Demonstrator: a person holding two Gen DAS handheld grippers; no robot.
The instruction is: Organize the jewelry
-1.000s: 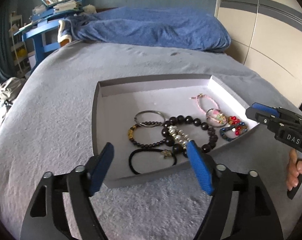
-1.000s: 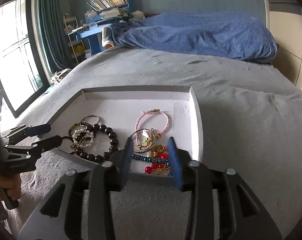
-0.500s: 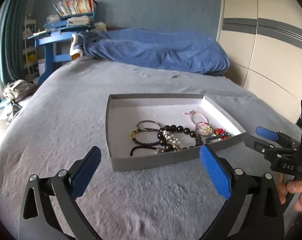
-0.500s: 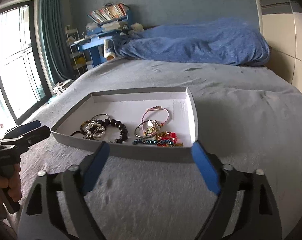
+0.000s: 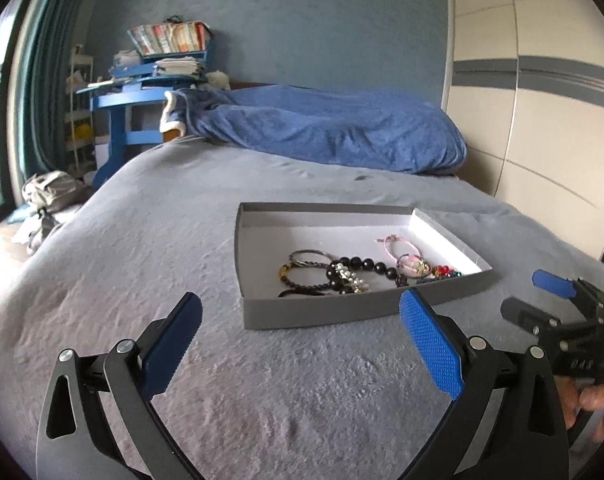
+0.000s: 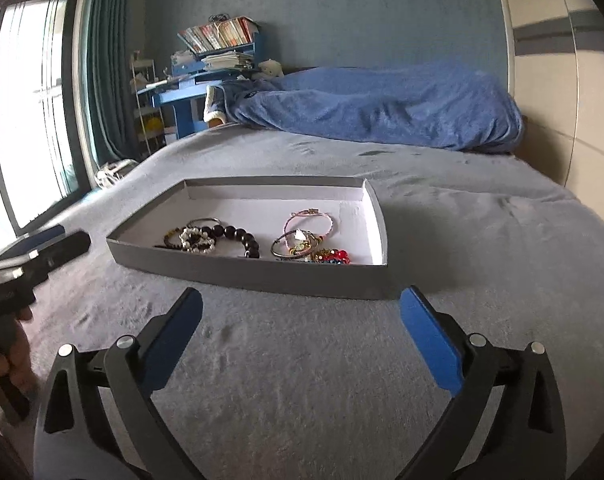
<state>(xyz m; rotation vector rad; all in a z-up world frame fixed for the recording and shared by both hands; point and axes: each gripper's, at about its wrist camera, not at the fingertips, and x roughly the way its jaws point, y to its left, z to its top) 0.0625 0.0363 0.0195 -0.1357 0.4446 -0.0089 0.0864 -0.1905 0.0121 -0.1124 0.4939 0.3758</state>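
Jewelry lies in a shallow grey box with a white inside, set on a grey bed cover: a string of large black beads, a pink cord bracelet, thin metal bangles and small red and blue beads, all bunched toward the box's near side. Both grippers hang over the cover just short of the box, touching nothing. The left gripper has its blue-padded jaws spread wide with nothing between them. The right gripper has its jaws opening, also with nothing between them. A rumpled blue blanket lies at the far end of the bed.
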